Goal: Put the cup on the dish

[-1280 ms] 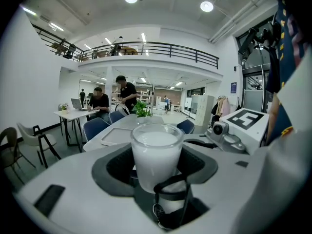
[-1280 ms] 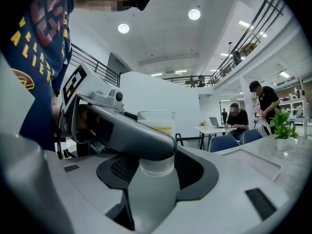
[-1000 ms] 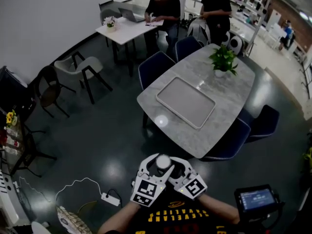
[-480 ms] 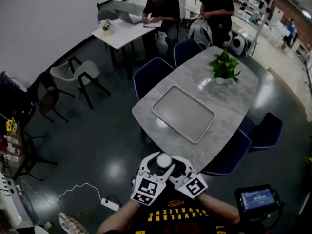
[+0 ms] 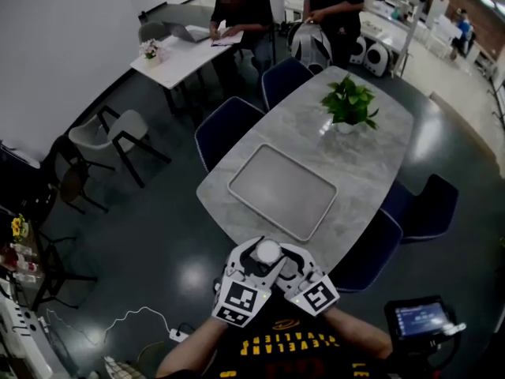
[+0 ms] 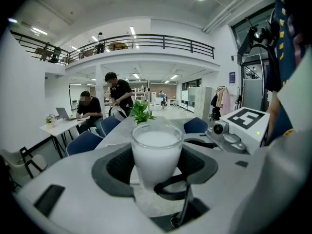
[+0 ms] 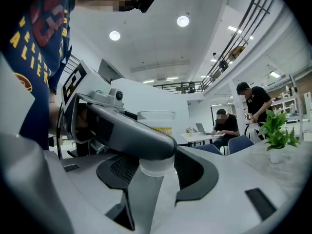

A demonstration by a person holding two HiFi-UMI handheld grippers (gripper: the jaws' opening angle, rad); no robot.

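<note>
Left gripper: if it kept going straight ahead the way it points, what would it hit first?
Probably the marble table, near its tray; depth is unclear. The left gripper has the cup between its fingers.

Cup: the clear glass cup of white liquid (image 5: pixel 267 253) stands between the jaws of the left gripper (image 6: pixel 157 160) and of the right gripper (image 7: pixel 157 172) alike, over the floor, just short of the table's near end.
Tray: the grey rectangular tray (image 5: pixel 282 192) lies on the pale oval marble table (image 5: pixel 375 160), beyond the cup.
Plant: the green potted plant (image 5: pixel 347 105) stands on the table behind the tray.
Chairs: dark blue upholstered chairs (image 5: pixel 229 129) flank the table, two on each long side.
Screen: a small black screen (image 5: pixel 420 320) sits right of the grippers.
</note>
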